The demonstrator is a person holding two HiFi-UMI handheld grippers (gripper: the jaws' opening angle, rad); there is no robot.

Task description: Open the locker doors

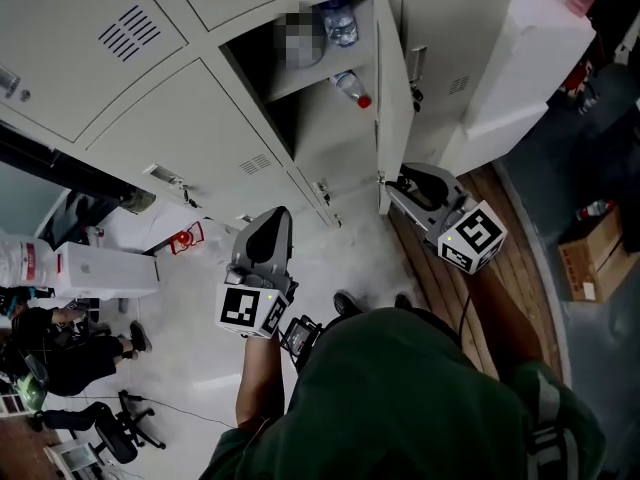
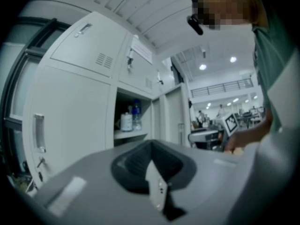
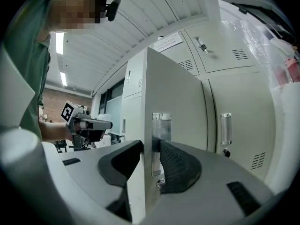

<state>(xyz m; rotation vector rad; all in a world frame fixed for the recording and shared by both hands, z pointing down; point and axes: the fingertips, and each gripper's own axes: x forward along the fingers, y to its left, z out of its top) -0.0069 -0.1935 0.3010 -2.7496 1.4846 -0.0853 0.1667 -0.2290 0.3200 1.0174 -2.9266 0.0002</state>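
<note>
The grey two-jaw left gripper (image 2: 152, 161) hangs level in the foreground, its jaws together on nothing. Alongside it, the matching right gripper (image 3: 152, 149) pinches the free edge of an open pale-grey metal locker door (image 3: 176, 93), one pad on each face at the small chrome handle plate (image 3: 161, 125). Beyond the door, the open compartment holds a clear plastic bottle with a red cap (image 1: 353, 89). The neighbouring pale-grey locker doors (image 1: 200, 133) stand closed. The thin sheet edge gives little purchase, so a pull off the hinge's arc could slip the pads free or bang the door into the next locker.
</note>
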